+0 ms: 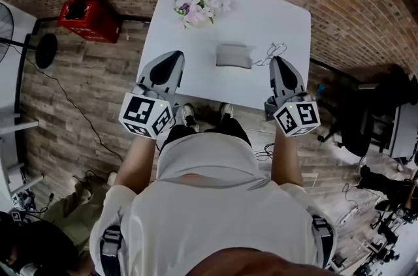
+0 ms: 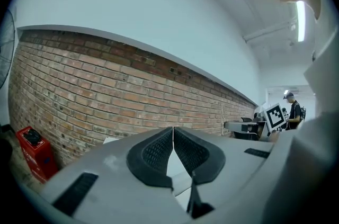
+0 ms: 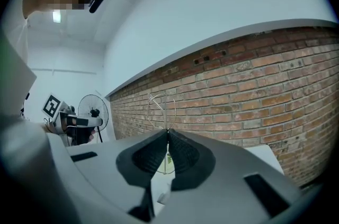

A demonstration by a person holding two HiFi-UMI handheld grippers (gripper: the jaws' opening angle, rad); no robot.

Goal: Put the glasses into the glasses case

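A grey glasses case (image 1: 233, 55) lies in the middle of the white table (image 1: 196, 72). Thin wire-framed glasses (image 1: 272, 51) sit just right of it, at the tip of my right gripper (image 1: 277, 60). In the right gripper view the jaws of that gripper (image 3: 168, 132) are shut on the glasses (image 3: 162, 110), whose wire loop rises above the fingertips. My left gripper (image 1: 174, 57) hovers over the table's left side, well left of the case. In the left gripper view its jaws (image 2: 173, 128) are shut with nothing between them.
A bunch of pale flowers (image 1: 198, 7) lies at the table's far side. On the wooden floor stand a red box (image 1: 88, 19) and a fan (image 1: 40, 49) to the left, with dark chairs and gear (image 1: 379, 118) to the right. A brick wall runs behind.
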